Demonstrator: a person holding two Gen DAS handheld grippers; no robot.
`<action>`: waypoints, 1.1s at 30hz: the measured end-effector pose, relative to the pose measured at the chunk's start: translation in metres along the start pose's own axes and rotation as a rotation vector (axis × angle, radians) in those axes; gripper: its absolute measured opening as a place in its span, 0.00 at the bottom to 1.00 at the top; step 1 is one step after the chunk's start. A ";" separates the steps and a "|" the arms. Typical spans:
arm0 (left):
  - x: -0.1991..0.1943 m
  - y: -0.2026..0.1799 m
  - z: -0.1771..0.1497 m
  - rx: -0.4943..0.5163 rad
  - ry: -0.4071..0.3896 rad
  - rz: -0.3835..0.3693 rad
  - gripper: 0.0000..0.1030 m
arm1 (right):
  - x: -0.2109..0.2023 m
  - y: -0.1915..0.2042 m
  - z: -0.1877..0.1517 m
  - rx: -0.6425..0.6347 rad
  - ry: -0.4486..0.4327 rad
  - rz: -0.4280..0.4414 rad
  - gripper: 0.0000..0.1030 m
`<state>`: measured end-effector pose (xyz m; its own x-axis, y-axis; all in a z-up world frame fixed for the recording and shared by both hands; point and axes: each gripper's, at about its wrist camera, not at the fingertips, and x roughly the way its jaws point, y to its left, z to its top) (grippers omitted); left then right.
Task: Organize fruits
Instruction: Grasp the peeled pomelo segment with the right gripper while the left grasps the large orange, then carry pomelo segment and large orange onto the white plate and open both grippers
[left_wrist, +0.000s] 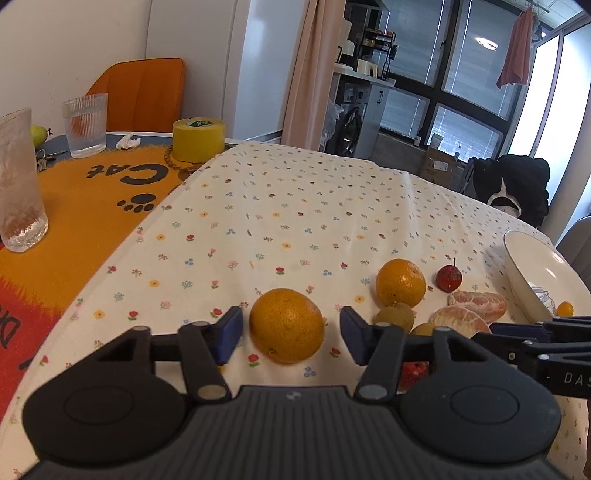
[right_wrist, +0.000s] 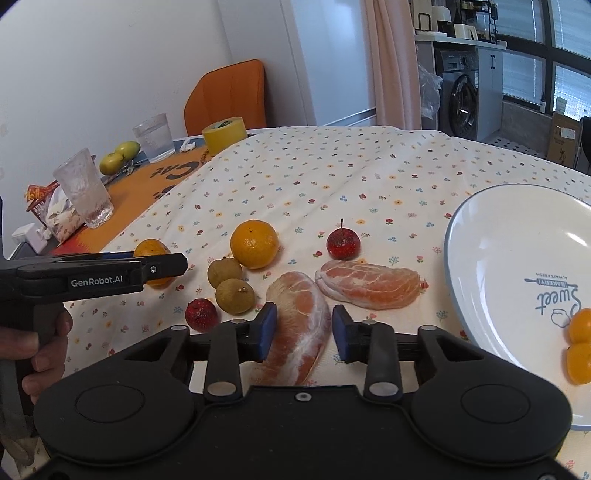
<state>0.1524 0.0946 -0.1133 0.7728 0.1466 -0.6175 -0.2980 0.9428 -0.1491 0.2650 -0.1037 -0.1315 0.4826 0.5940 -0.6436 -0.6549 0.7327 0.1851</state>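
A large orange lies on the flowered tablecloth between the fingers of my left gripper, which is open with a small gap on each side. My right gripper is open and straddles a peeled citrus segment that rests on the cloth. A second segment lies just beyond. Nearby are another orange, two brown longans, and two small red fruits. The white plate at the right holds two kumquats.
On the orange cat mat at the left stand two glasses and a yellow tape roll. Green fruits sit at the far left. An orange chair is behind the table. The far cloth is bare.
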 end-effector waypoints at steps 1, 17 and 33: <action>0.000 0.001 -0.001 0.000 0.001 0.004 0.42 | 0.002 0.001 -0.001 -0.005 0.006 0.001 0.41; -0.020 0.011 -0.007 -0.026 -0.013 -0.021 0.39 | 0.015 0.022 -0.002 -0.138 -0.014 -0.043 0.49; -0.040 0.002 -0.008 -0.019 -0.043 -0.033 0.39 | -0.008 0.019 -0.006 -0.126 -0.055 -0.057 0.37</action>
<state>0.1168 0.0879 -0.0949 0.8054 0.1289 -0.5786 -0.2828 0.9414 -0.1839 0.2452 -0.0966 -0.1268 0.5501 0.5725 -0.6080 -0.6916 0.7204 0.0525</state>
